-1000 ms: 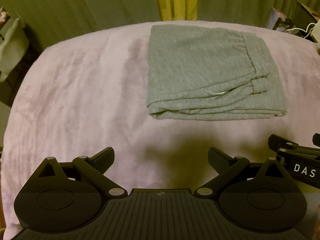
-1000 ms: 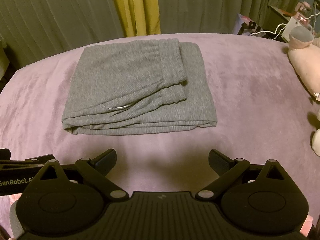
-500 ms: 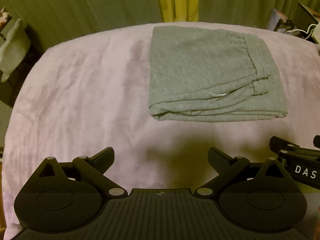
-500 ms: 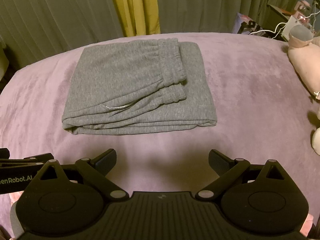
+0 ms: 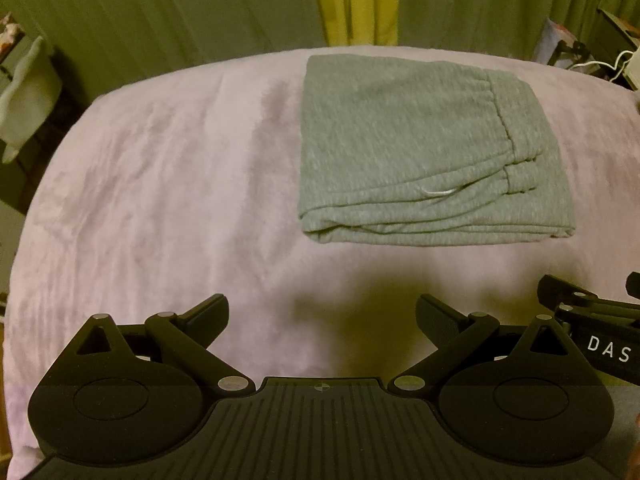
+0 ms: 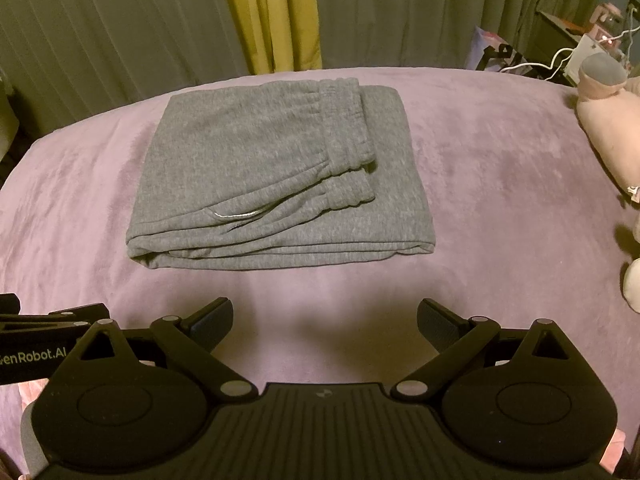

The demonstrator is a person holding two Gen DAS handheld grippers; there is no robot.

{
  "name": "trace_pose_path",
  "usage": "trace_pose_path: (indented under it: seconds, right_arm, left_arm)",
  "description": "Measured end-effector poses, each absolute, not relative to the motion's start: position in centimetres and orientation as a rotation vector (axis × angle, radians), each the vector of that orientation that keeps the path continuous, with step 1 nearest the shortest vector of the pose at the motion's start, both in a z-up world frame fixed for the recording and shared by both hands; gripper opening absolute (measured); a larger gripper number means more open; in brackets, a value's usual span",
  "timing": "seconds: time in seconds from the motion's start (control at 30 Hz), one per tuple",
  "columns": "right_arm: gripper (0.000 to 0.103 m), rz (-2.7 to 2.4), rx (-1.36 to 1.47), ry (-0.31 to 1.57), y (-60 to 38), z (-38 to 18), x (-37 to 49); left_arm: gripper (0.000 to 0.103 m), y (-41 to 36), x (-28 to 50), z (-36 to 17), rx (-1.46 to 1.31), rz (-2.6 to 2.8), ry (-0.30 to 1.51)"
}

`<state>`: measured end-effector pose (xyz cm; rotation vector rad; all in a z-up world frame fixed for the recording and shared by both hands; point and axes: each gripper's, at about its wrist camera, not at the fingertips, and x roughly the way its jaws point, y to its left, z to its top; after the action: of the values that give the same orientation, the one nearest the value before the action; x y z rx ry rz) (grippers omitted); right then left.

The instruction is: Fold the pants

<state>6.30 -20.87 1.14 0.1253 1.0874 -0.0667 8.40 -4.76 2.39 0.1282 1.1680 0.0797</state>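
The grey pants lie folded into a flat rectangle on the purple blanket, waistband on top toward the right. They also show in the right wrist view. My left gripper is open and empty, held back from the pants' near edge, to their left. My right gripper is open and empty, short of the near edge. Each gripper shows at the edge of the other's view.
Green and yellow curtains hang behind the bed. A pink plush toy lies at the right edge of the blanket. A cluttered side table with cables stands at the far right.
Both grippers have drawn back slightly from the pants and stayed open. The pants have not moved.
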Motion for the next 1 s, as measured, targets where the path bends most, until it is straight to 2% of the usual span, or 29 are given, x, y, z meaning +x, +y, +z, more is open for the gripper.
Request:
trace_pose_path:
  seconds: [1.0]
  right_arm:
    - [0.099,-0.071,0.131,1.089,-20.98,0.93,6.3]
  left_arm:
    - [0.102,-5.06,8.26,2.59,0.135,0.087,1.148]
